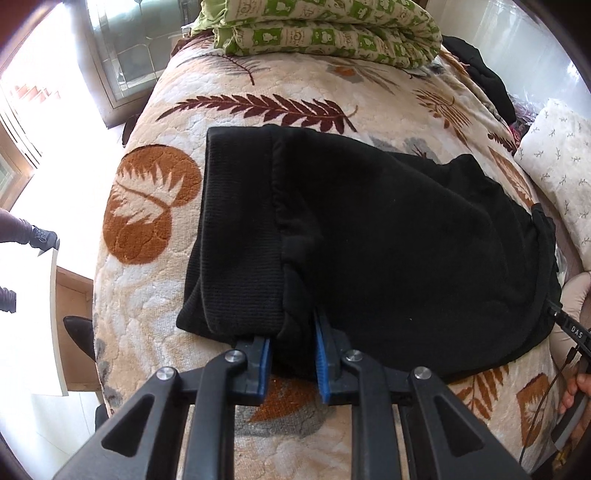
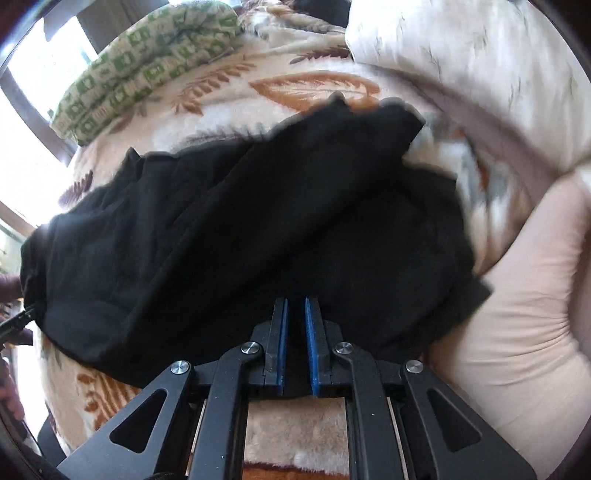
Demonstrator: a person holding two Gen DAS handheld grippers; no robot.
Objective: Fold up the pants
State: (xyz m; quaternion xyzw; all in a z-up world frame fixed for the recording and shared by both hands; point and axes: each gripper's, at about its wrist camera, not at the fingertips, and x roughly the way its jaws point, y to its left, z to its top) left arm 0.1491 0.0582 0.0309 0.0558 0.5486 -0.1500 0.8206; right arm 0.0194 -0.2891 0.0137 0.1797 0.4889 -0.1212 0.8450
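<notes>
Left wrist view: black-framed, blue-padded left gripper (image 1: 293,332) pinching black knit pants (image 1: 369,240); right gripper (image 2: 295,314) likewise, on leaf-patterned fleece blanket (image 1: 155,206).

Bed (image 1: 258,92) with leaf-patterned blanket fills centre frame; bright window (image 1: 122,48) at upper left; white pillow (image 1: 561,166) at right edge.

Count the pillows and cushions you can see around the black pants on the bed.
2: a white sprigged pillow at the bed's far right, beyond the black pants, and a plain peach cushion nearer, beside the pants' right edge. Others may be hidden behind the folded green-patterned quilt.
</notes>
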